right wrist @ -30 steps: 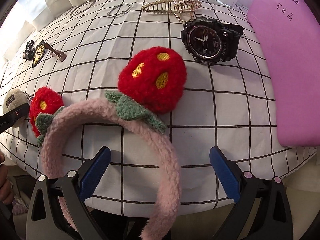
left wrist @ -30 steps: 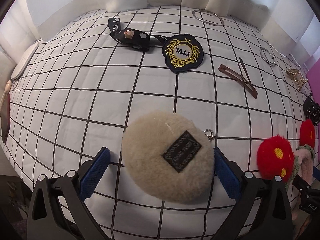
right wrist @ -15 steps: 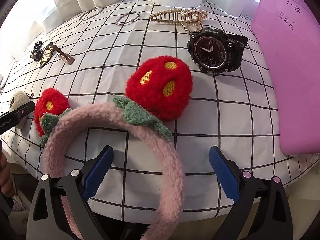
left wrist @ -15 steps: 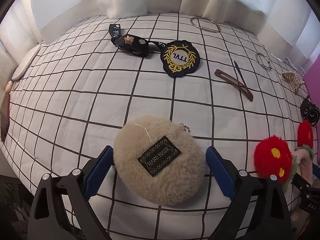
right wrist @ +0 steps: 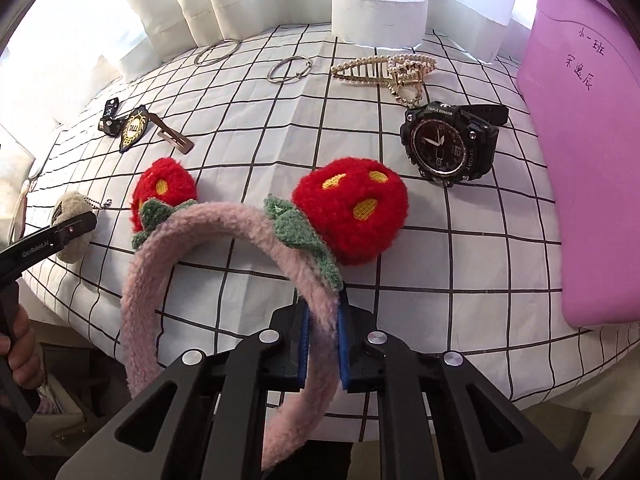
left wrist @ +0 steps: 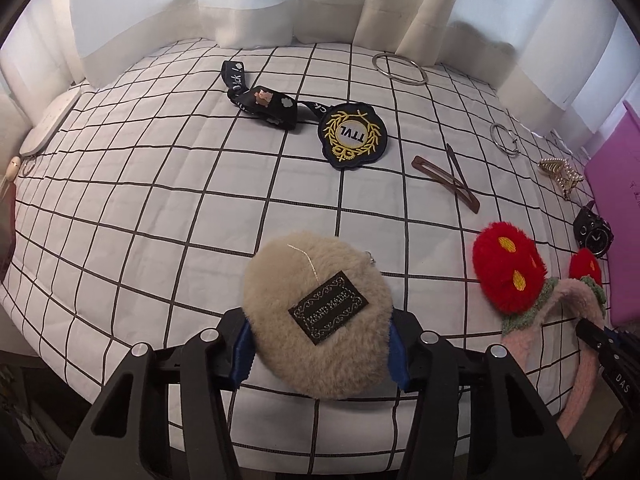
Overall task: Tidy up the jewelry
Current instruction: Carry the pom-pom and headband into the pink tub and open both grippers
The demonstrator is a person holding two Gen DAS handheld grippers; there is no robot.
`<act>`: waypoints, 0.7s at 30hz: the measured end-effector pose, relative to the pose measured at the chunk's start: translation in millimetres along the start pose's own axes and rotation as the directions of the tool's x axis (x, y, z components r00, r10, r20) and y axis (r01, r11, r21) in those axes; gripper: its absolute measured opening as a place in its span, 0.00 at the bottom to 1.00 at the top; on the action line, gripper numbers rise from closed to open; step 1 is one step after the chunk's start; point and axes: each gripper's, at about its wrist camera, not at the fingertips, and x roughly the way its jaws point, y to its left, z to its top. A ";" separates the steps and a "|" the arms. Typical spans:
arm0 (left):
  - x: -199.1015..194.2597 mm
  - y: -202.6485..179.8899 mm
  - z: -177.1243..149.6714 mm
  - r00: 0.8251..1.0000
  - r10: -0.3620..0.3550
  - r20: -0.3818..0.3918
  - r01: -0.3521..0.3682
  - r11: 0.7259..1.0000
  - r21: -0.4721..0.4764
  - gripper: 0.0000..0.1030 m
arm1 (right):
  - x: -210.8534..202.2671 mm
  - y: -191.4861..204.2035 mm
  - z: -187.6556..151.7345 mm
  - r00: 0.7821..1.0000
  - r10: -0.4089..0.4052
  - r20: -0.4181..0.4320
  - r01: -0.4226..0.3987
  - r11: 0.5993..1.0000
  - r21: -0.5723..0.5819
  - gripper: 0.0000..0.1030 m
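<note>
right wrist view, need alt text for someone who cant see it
The right gripper is clamped on the band of a pink fuzzy headband with two red pom-poms, above a white grid-patterned cloth. Behind lie a black watch, a pearl hair claw and a purple bin.

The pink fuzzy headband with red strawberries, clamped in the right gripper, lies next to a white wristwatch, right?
Not quite: the wristwatch is black, not white, as the right wrist view shows. The rest holds: the right gripper is clamped on the pink headband beside it.
</note>
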 end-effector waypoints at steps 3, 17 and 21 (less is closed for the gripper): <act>-13.9 -2.1 1.3 0.999 -0.002 0.034 0.002 1.000 0.016 0.49 | -12.6 3.9 5.6 0.999 0.003 0.039 -0.002 1.000 -0.013 0.10; -94.8 -38.3 29.9 0.977 -0.076 0.199 0.056 0.993 0.104 0.49 | -105.1 -3.7 31.3 0.967 0.003 0.256 -0.004 1.000 0.002 0.11; -124.2 -68.5 49.2 0.953 -0.147 0.264 0.103 0.979 0.173 0.49 | -142.8 -23.6 41.7 0.940 -0.027 0.340 0.016 0.999 0.034 0.11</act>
